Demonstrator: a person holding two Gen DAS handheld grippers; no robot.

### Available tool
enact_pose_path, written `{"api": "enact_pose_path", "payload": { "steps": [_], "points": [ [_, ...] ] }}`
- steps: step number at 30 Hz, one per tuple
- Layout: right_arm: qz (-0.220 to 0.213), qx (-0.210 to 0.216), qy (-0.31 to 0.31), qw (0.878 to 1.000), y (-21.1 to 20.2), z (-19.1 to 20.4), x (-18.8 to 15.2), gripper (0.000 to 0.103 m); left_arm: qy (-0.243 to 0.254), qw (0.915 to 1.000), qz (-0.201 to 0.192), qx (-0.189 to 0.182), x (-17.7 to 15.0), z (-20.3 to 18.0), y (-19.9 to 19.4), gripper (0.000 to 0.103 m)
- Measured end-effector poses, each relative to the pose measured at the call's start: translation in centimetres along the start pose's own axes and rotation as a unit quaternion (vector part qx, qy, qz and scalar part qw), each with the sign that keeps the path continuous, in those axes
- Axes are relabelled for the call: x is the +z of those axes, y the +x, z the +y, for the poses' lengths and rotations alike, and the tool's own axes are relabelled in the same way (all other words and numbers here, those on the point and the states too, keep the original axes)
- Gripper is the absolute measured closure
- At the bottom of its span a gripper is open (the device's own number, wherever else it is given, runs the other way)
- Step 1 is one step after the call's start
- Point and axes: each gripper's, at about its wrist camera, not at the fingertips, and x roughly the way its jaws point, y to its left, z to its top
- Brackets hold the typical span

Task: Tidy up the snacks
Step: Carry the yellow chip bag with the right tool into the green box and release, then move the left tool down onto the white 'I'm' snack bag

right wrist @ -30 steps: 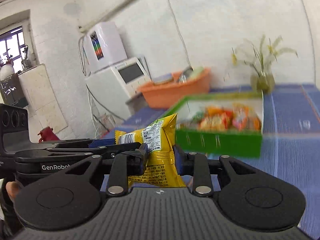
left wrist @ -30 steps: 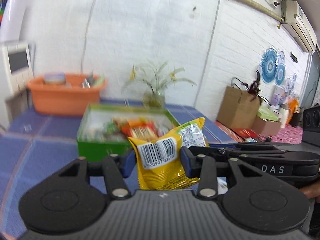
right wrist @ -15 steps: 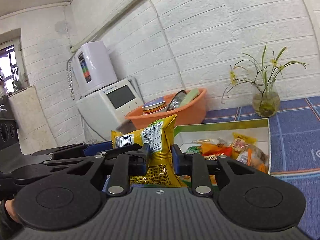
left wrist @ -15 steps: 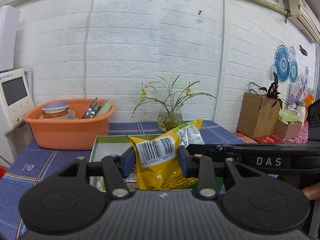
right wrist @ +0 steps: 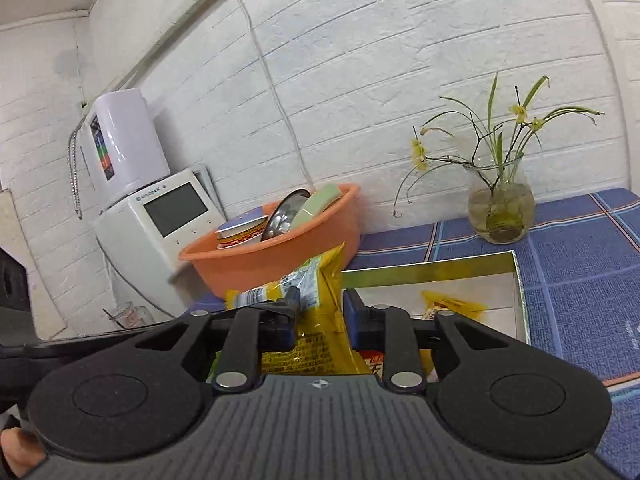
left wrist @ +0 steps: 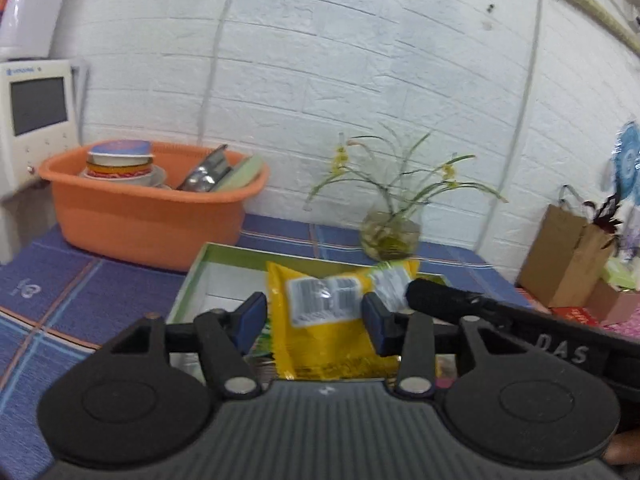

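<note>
Both grippers hold one yellow snack packet with a barcode label, upright over the green-rimmed snack box. My left gripper is shut on the packet, one blue pad on each side. My right gripper is shut on the same packet from the other side. The box holds more snack packets on its white floor. The right gripper's black arm crosses the right of the left wrist view.
An orange basin with bowls and dishes stands behind the box at the left. A glass vase with flowers stands at the wall. A white appliance stands left of the basin. Brown paper bags are far right. A blue cloth covers the table.
Both grippers and the packet have moved forward and down over the box. The box now lies right under the packet. The grip on the packet has not changed.
</note>
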Motion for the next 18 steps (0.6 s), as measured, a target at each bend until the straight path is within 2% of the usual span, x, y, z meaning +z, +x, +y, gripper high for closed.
{"api": "enact_pose_path", "payload": {
  "steps": [1,2,6,11,13,15,18],
  "points": [
    [-0.002,-0.01,-0.003,1.0,0.2,0.1,0.1,0.003,0.002,0.9996,-0.003,0.028,0.0,0.3,0.2,0.053],
    [-0.008,-0.021,-0.004,1.0,0.1,0.3,0.2,0.0,0.001,0.9989,-0.005,0.047,0.0,0.7,0.2,0.053],
    [-0.007,-0.026,-0.03,0.999,-1.2,1.1,0.4,0.0,-0.015,0.9971,-0.021,0.072,0.6,2.0,-0.5,0.048],
    [-0.023,-0.053,-0.059,0.997,-5.3,2.5,0.3,0.0,0.022,0.9948,-0.061,0.078,1.1,0.2,-2.6,0.037],
    [-0.026,-0.059,-0.05,0.997,-7.7,2.3,-0.2,0.0,0.04,0.9944,-0.07,0.068,1.1,-0.8,-3.2,0.022],
    [-0.031,-0.058,-0.03,0.997,-10.1,1.7,-0.9,0.0,0.064,0.9926,-0.086,0.057,0.9,-1.9,-4.0,0.018],
    [-0.037,-0.075,0.028,0.996,-13.6,0.4,-1.9,0.0,0.1,0.9894,-0.098,0.036,0.3,-3.8,-5.3,0.016]
  ]
}}
